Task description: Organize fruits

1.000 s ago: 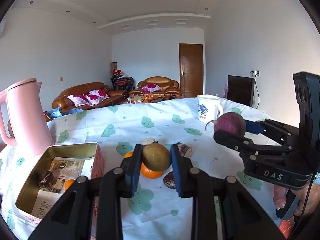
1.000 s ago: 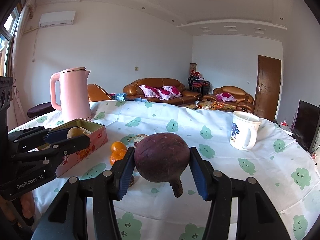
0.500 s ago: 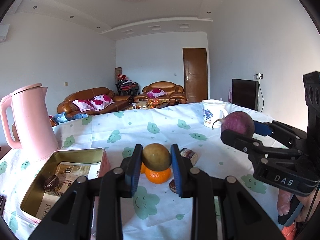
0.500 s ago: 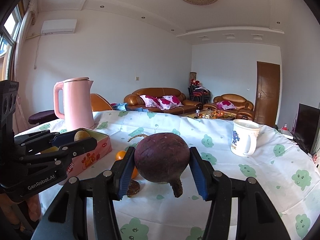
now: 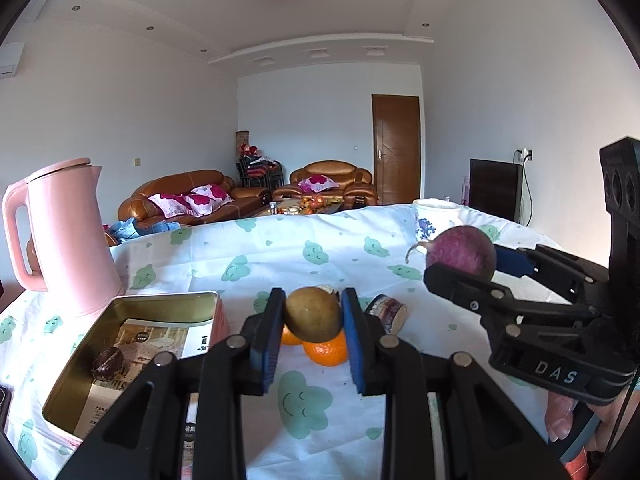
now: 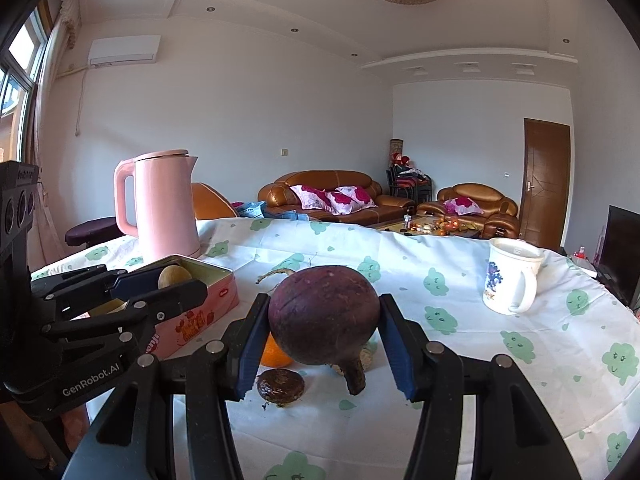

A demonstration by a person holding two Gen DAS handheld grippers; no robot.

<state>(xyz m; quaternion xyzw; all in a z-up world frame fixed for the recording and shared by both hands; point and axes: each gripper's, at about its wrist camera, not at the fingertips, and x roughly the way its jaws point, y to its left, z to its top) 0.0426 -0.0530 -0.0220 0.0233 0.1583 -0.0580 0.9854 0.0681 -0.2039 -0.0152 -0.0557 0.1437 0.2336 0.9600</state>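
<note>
My left gripper [image 5: 313, 314] is shut on a round olive-brown fruit [image 5: 313, 313], held above the tablecloth; the same gripper [image 6: 176, 284] and fruit [image 6: 174, 276] show at the left of the right wrist view. My right gripper [image 6: 324, 316] is shut on a big dark purple beet [image 6: 323, 314] with a stubby root; it appears again as the right gripper [image 5: 466, 258] with the beet [image 5: 460, 251] on the right of the left wrist view. Two oranges [image 5: 325, 350] lie on the cloth beneath the brown fruit. An open metal tin [image 5: 132, 344] sits at the left.
A pink kettle [image 5: 66, 236] stands behind the tin. A white mug [image 6: 510, 282] stands at the right. A dark round fruit [image 6: 280, 387] and a cut purple piece [image 5: 386, 308] lie on the cloth. Another dark fruit [image 5: 108, 362] lies in the tin on paper. A person's fingers [image 5: 560, 420] grip the right handle.
Both grippers have tilted up a little, so the table sits lower in both views. Each still holds its fruit the same way.
</note>
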